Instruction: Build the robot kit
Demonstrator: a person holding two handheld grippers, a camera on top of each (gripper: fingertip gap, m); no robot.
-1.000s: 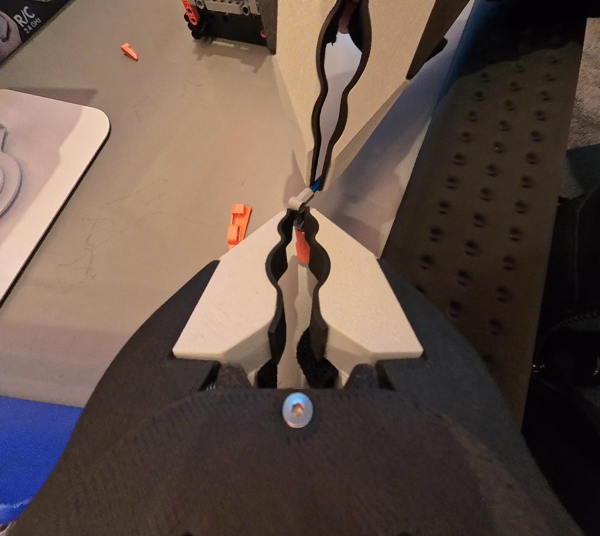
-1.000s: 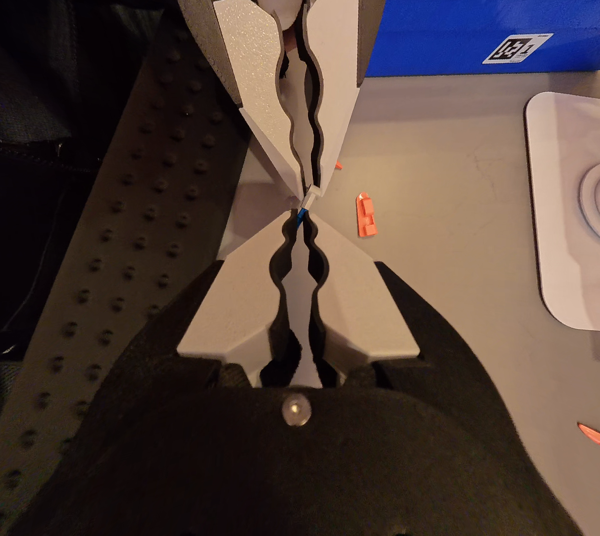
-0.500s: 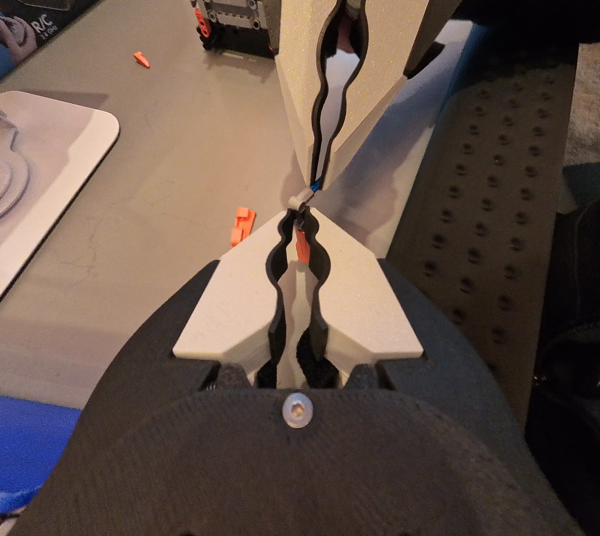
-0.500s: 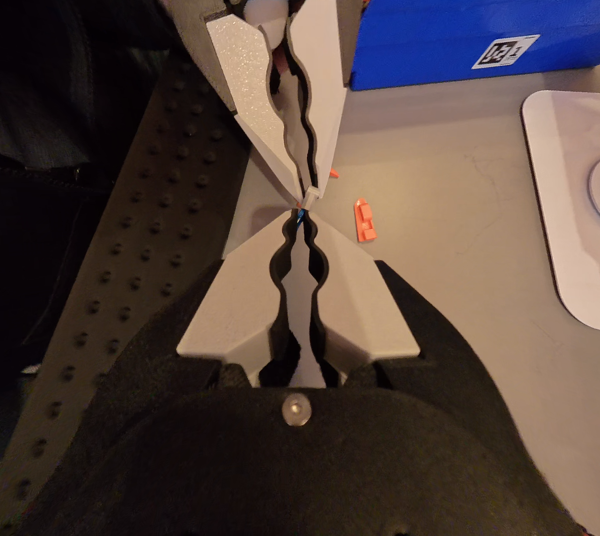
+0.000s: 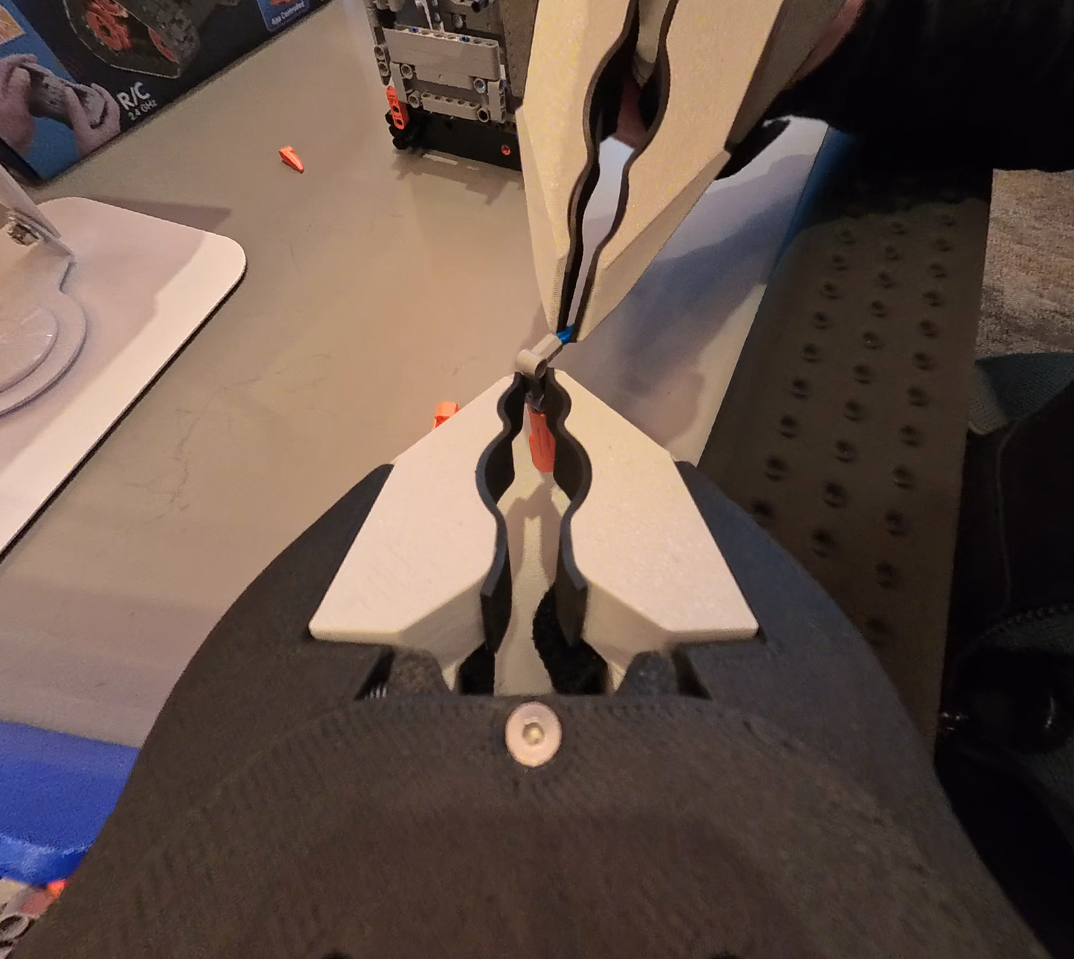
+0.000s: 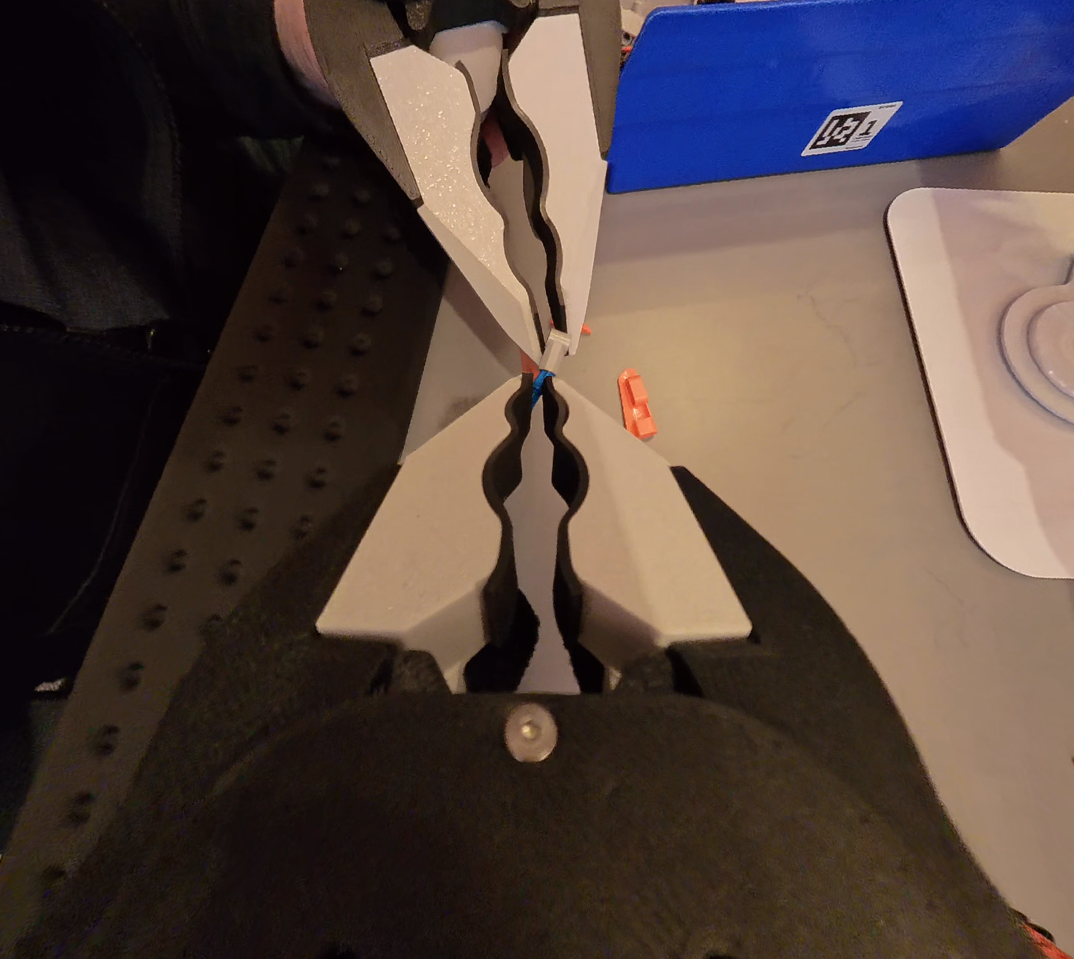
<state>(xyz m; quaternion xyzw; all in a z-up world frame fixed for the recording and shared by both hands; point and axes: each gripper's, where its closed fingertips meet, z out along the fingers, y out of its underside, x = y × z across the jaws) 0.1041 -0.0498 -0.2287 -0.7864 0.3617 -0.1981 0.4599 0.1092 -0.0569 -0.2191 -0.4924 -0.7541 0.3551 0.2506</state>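
In the left wrist view, my left gripper (image 5: 534, 383) is shut on a small orange piece (image 5: 541, 440) with a grey connector (image 5: 537, 357) sticking out past its tips. My right gripper (image 5: 568, 322) comes down from the top, shut on a blue pin (image 5: 565, 333) that meets the grey connector. In the right wrist view, my right gripper (image 6: 539, 391) pinches the blue pin (image 6: 541, 382). The left gripper (image 6: 556, 341) points down at it with the grey connector (image 6: 555, 350). The two grippers are tip to tip above the table edge.
A part-built grey and orange brick model (image 5: 441, 59) and a printed box (image 5: 145, 1) stand at the back. A white plate (image 5: 116, 291) lies to the left. Loose orange pieces (image 5: 290, 158) (image 6: 636, 402) lie on the table. A blue bin (image 6: 813, 71) holds parts. A black studded mat (image 6: 232, 408) borders the table. My left and right fingertips are right by each other. My left gripper's tips are some 25 cm from the white plate (image 5: 116, 291).
Both grippers stay shut and tip to tip. Both views have tilted upward, so the model, the box and the bin's contents now show more.
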